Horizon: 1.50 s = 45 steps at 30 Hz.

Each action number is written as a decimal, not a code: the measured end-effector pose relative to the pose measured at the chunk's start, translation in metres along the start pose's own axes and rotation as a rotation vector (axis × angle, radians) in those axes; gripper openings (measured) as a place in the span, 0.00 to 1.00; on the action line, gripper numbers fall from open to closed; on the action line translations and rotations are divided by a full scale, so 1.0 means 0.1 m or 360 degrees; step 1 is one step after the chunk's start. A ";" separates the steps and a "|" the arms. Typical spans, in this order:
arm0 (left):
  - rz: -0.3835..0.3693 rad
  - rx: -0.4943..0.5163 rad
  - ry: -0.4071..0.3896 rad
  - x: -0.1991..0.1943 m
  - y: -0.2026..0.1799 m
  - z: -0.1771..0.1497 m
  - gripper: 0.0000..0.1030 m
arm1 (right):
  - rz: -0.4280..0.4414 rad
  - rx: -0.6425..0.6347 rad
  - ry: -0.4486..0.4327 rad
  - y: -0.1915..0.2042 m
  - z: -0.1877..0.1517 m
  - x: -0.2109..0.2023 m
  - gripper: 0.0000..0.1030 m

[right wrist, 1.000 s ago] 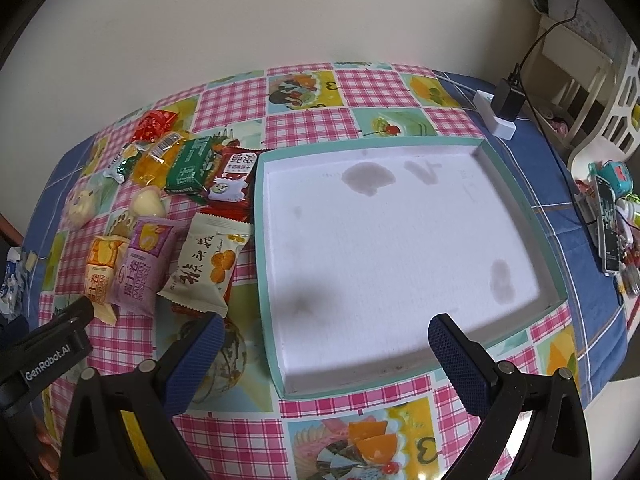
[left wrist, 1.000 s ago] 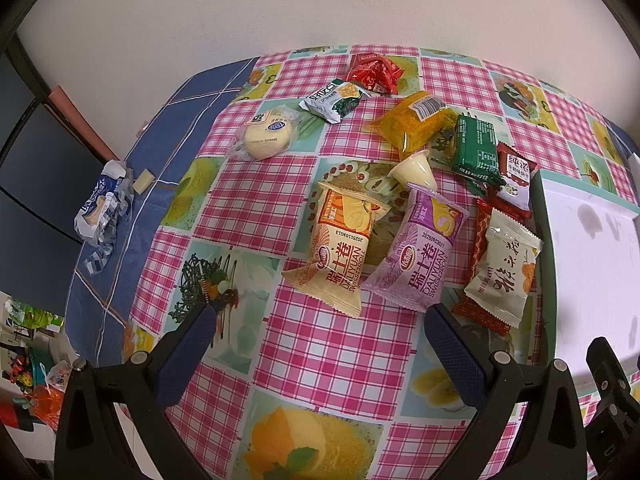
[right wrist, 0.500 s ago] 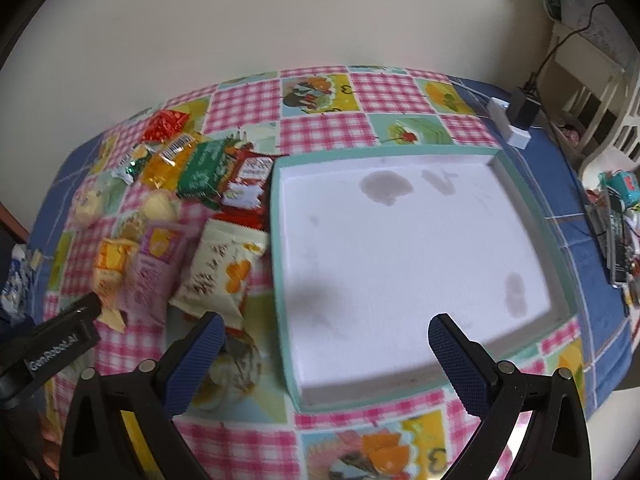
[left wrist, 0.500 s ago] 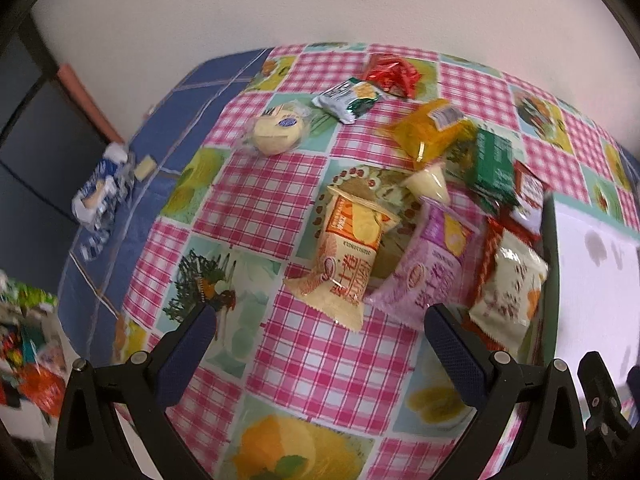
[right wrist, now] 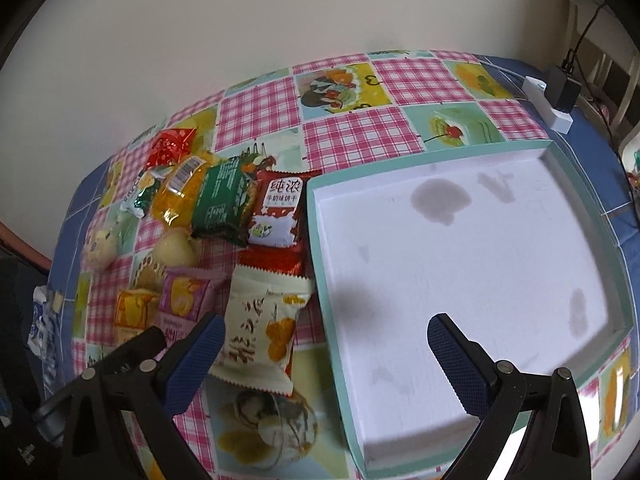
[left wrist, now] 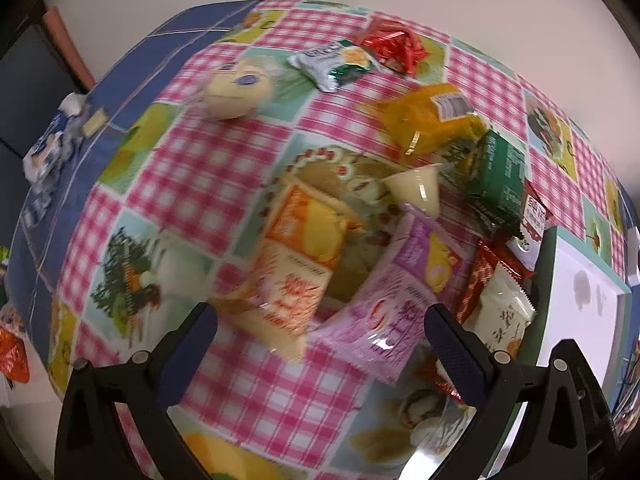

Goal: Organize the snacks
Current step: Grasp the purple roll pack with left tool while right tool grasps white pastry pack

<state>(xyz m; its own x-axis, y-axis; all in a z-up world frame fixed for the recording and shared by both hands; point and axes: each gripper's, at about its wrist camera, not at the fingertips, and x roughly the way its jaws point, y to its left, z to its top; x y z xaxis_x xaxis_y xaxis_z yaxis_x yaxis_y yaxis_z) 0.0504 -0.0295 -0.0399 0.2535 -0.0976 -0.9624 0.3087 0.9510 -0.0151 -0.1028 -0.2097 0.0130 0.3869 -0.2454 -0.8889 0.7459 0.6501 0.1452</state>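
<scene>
Several snack packets lie on the checked tablecloth. In the left wrist view my left gripper (left wrist: pixel 320 340) is open just above an orange packet (left wrist: pixel 296 256) and a purple packet (left wrist: pixel 404 292), with a cream packet (left wrist: pixel 504 320) to the right. Farther back lie a jelly cup (left wrist: pixel 418 190), a green packet (left wrist: pixel 496 176), a yellow packet (left wrist: pixel 432 120) and a red wrapper (left wrist: pixel 394 46). In the right wrist view my right gripper (right wrist: pixel 326 344) is open, over the left edge of the empty teal-rimmed white tray (right wrist: pixel 588 208), beside the cream packet (right wrist: pixel 260 328).
A round bun in clear wrap (left wrist: pixel 236 92) and a silver-green packet (left wrist: pixel 334 62) lie at the far left of the cloth. A crumpled blue-white wrapper (left wrist: pixel 48 148) sits at the table's left edge. A white power adapter (right wrist: pixel 554 98) lies behind the tray.
My left gripper has moved forward and down toward the orange and purple packets. My right gripper has moved closer to the tray's left edge and the cream packet. Both stayed open.
</scene>
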 end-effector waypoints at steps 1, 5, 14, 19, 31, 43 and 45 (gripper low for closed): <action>-0.0006 0.0014 0.0008 0.02 -0.03 0.01 1.00 | -0.0001 0.0011 0.0006 -0.01 0.02 0.02 0.97; -0.0008 0.0048 0.0032 0.11 -0.13 0.02 0.96 | -0.0008 0.0050 0.0045 -0.02 0.08 0.12 0.94; -0.0056 0.0144 0.0039 0.17 -0.37 0.00 0.89 | 0.0049 0.0093 0.0094 0.00 0.12 0.24 0.84; -0.0061 0.0186 0.0037 0.15 -0.50 -0.03 0.70 | 0.0074 0.0088 0.0109 0.03 0.11 0.24 0.81; -0.0094 -0.0121 0.0153 0.13 -0.11 -0.01 0.65 | 0.0197 -0.0071 0.0126 0.29 0.06 0.21 0.72; -0.0037 -0.0205 0.0197 0.08 -0.05 -0.09 0.65 | 0.0159 -0.0172 0.0273 0.42 -0.06 0.46 0.61; -0.0016 -0.0190 0.0191 0.11 -0.16 -0.06 0.65 | 0.0145 -0.0172 0.0296 0.42 -0.08 0.51 0.59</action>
<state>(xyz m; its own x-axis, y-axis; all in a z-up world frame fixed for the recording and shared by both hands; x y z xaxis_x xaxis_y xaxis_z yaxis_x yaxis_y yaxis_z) 0.0427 -0.0444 -0.0518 0.1375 -0.0783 -0.9874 0.1976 0.9790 -0.0502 -0.0562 -0.1890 -0.0299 0.3363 -0.0519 -0.9403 0.6462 0.7390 0.1903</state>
